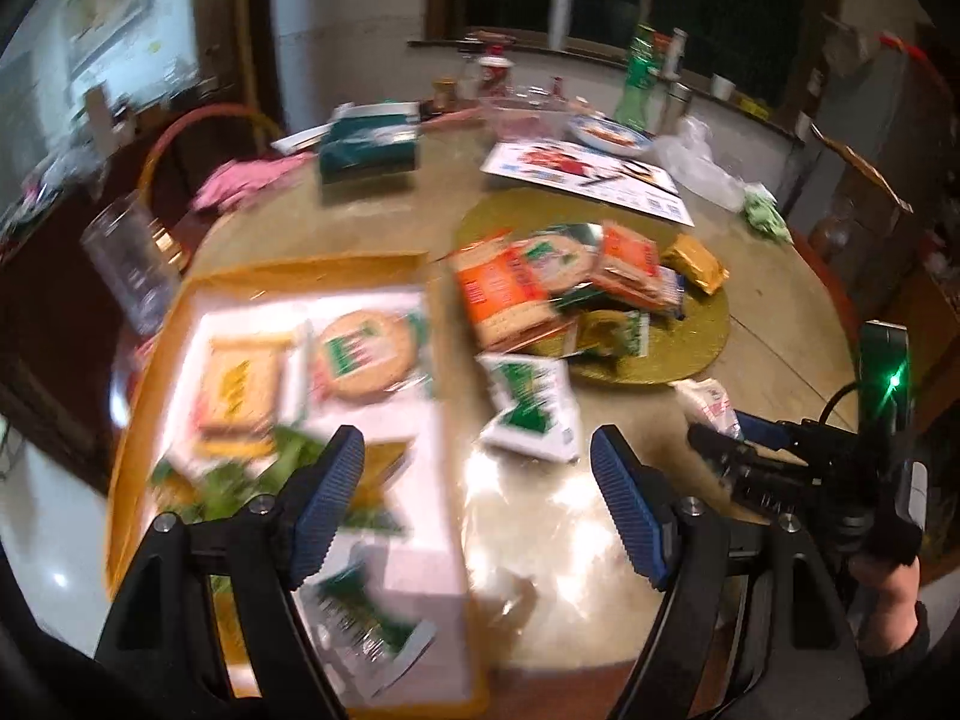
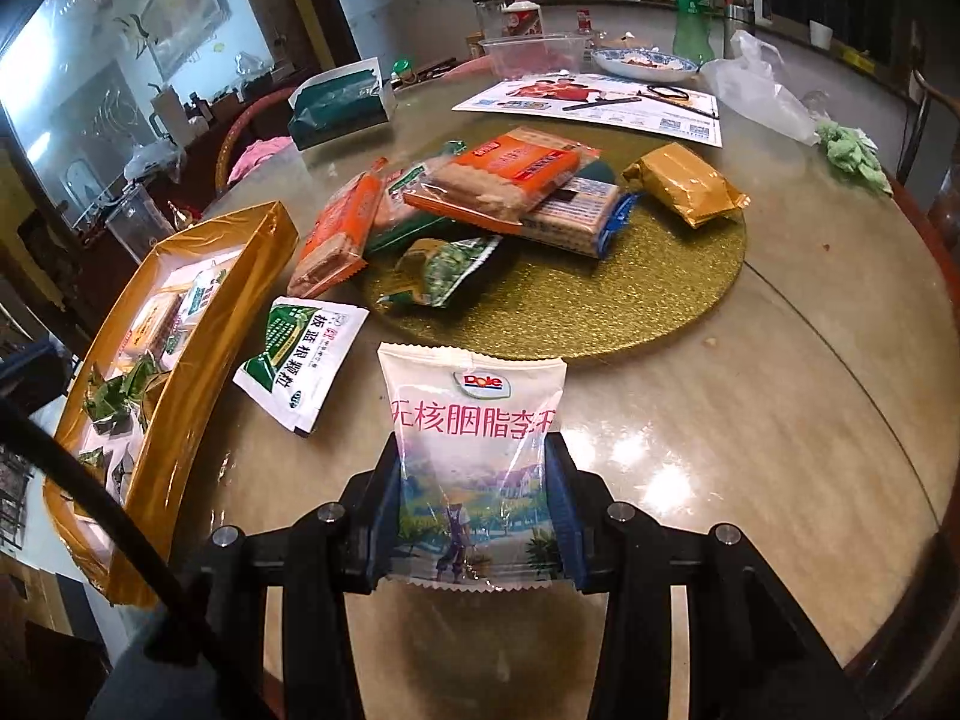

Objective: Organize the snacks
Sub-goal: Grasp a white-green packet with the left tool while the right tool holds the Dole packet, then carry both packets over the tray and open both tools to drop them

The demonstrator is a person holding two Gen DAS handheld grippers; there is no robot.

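My right gripper [image 2: 474, 468] is shut on a white Dole snack pouch [image 2: 474, 420] and holds it above the table; the pouch also shows in the left wrist view [image 1: 711, 405]. My left gripper [image 1: 477, 450] is open and empty, over the right edge of the gold tray [image 1: 138, 396]. The tray holds several snack packets, among them a round cracker pack [image 1: 366, 354]. A green-and-white sachet [image 1: 531, 414] lies on the table between tray and gold mat; it also shows in the right wrist view [image 2: 300, 354]. Several biscuit packs [image 2: 498, 180] are piled on the mat [image 2: 600, 306].
A teal tissue box [image 2: 342, 102], a printed flyer [image 2: 600, 102], a plate [image 2: 645, 63], a green bottle [image 2: 690, 6], a clear plastic bag [image 2: 756, 90] and jars stand at the table's far side. A clear cup [image 1: 129, 258] stands beyond the tray's left.
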